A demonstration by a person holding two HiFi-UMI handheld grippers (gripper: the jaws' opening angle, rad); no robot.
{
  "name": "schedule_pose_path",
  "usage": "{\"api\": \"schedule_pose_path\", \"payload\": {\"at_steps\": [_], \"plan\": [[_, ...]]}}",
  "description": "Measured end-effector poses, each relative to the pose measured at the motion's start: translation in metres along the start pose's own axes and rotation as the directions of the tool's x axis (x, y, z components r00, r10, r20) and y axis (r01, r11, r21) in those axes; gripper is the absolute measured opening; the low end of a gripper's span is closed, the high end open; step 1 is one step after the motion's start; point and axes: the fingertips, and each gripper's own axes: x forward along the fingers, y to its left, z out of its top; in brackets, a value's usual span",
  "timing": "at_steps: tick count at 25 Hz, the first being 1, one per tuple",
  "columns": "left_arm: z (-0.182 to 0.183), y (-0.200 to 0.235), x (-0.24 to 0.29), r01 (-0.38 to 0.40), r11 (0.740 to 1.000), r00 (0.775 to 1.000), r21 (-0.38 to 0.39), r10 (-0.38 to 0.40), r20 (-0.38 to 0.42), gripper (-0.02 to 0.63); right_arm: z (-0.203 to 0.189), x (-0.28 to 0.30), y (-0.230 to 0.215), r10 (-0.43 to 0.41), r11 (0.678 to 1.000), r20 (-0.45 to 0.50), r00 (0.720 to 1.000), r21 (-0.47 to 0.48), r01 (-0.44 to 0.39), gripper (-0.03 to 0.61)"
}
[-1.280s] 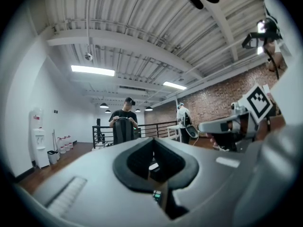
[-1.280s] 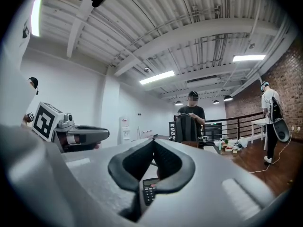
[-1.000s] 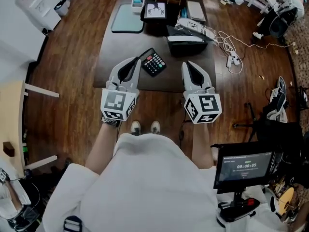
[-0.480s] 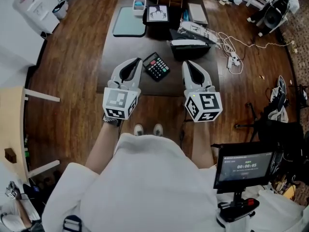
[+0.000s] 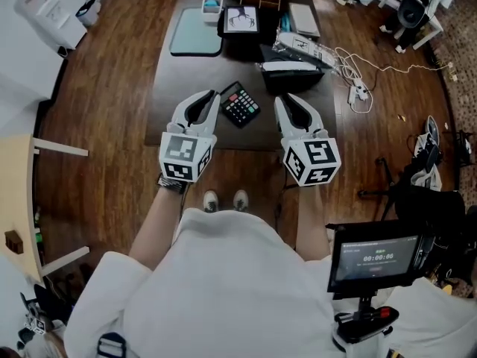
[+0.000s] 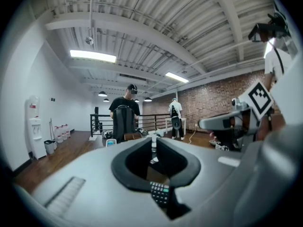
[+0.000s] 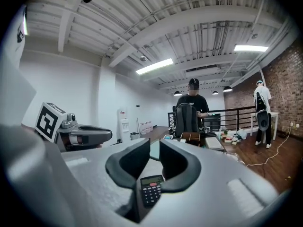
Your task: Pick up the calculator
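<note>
- Stage: approach only; nothing gripped, nothing lifted.
- Calculator (image 5: 240,104) lies flat on dark table (image 5: 194,73), near its front edge, between 2 grippers.
- Left gripper (image 5: 211,97): tips just beside calculator's left corner; no contact seen.
- Right gripper (image 5: 282,101): near, apart from calculator.
- Both pairs of jaws have just been opening; now slightly parted, narrow gap, nothing between the pads.
- Remaining, by my judgement: widen jaws, straddle calculator, close, raise.

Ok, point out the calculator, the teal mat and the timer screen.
calculator (image 5: 241,106), head view, middle of its keypad.
teal mat (image 5: 197,30), head view, centre of its surface.
timer screen (image 5: 376,258), head view, middle of the display.
</note>
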Motion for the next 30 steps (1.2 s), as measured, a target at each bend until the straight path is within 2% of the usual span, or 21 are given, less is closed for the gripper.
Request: {"api": "schedule_pose_path", "payload": {"at_steps": [6,10,13,19,25,30], "plan": [[-0.032,0.017,0.015,-0.024,0.998,0.998,-0.049,0.021,-0.061,0.044,-0.019,0.019,-0.003,0.019,0.999,-0.043,0.999,0.04,-0.017,0.083],[-0.048,0.021,0.026,-0.025,0.996,0.995,-0.088,0.017,-0.1,0.086,-0.033,0.032,0.0,0.052,0.998,-0.088,0.995,0.047,-0.048,0.092],[-0.065,0.026,0.037,-0.028,0.989,0.992,-0.143,0.01,-0.124,0.099,-0.049,0.046,0.0,0.086,0.996,-0.142,0.986,0.035,-0.082,0.095],[-0.105,0.036,0.056,-0.042,0.974,0.984,-0.224,0.002,-0.178,0.126,-0.088,0.068,-0.01,0.116,0.993,-0.242,0.963,0.062,-0.104,0.156],[-0.153,0.035,0.064,-0.138,0.924,0.964,-0.356,0.043,-0.261,0.129,-0.126,0.086,-0.014,0.198,0.98,-0.341,0.919,0.094,-0.176,0.158],[-0.194,0.021,0.076,-0.208,0.868,0.94,-0.45,0.05,-0.337,0.147,-0.149,0.118,-0.018,0.242,0.97,-0.397,0.886,0.109,-0.216,0.158]]}}
